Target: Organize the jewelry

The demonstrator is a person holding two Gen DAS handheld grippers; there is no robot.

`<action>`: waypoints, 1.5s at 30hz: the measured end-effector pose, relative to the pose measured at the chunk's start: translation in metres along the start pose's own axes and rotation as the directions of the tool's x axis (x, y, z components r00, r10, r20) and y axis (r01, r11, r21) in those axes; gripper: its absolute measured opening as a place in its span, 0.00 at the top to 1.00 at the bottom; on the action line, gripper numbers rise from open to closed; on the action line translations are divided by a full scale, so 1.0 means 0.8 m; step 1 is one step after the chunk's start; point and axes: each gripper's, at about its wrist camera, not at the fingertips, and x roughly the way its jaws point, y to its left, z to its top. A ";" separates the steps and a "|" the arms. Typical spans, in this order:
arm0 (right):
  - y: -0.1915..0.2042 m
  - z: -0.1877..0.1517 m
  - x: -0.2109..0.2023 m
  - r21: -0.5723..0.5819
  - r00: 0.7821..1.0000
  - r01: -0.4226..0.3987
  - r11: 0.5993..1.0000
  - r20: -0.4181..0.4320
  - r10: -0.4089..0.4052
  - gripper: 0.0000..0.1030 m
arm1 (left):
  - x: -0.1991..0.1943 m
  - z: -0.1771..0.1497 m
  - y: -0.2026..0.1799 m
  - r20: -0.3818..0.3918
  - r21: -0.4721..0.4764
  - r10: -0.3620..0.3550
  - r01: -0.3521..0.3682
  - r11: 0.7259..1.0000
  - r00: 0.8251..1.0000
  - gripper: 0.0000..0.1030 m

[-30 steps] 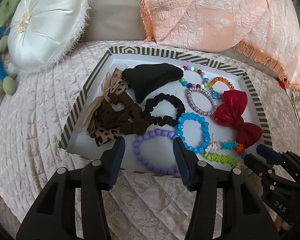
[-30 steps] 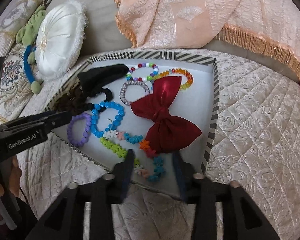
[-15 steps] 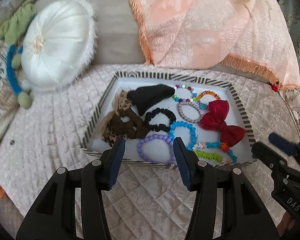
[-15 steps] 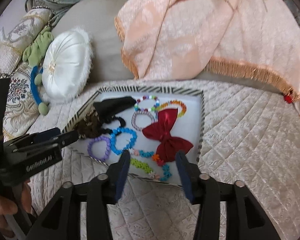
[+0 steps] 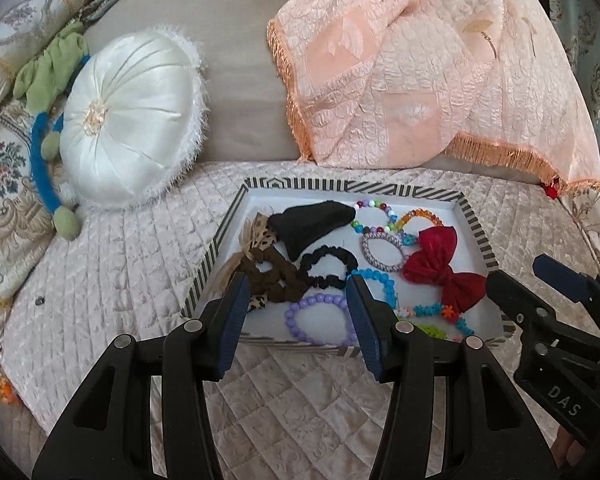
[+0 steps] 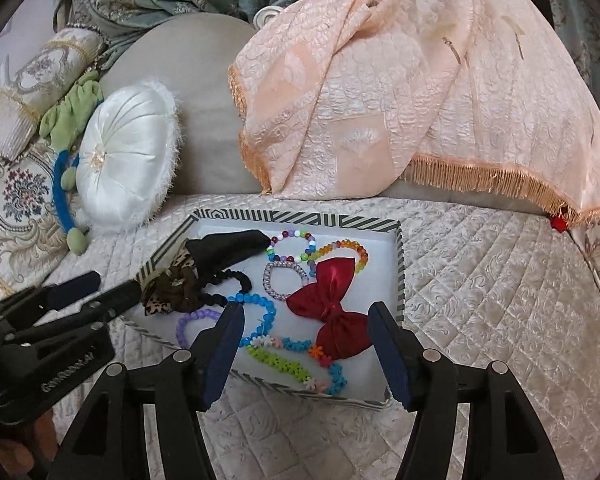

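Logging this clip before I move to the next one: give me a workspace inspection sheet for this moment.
Surface: quilted cream sofa seat.
Job's things: striped tray holding red bow, purple bead bracelet, blue bead bracelet, black scrunchie, brown scrunchie, black cloth, more bracelets.
Clutter: nothing seen.
Grippers: left gripper and right gripper both open, empty, short of the tray.
Cables: nothing seen.
Surroundings: round white cushion, peach throw.

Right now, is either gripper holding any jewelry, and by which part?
Nothing is held. The left gripper and right gripper both hover with jaws open and bare, short of the tray.
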 end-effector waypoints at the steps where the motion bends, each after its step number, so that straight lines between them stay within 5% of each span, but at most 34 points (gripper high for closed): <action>1: 0.001 0.001 0.002 -0.007 1.000 0.007 1.000 0.001 -0.007 0.40 | 0.001 0.001 -0.001 0.002 0.004 0.005 -0.005 1.000 1.000 0.52; 21: 0.008 0.021 -0.020 -0.014 0.996 0.056 0.998 0.071 -0.055 0.33 | -0.014 0.018 0.011 0.082 -0.053 -0.022 0.027 0.998 0.996 0.52; 45: 0.008 0.019 -0.019 -0.019 0.995 0.072 0.997 0.064 -0.070 0.30 | -0.010 0.013 0.007 0.070 -0.032 -0.011 0.013 0.999 0.997 0.52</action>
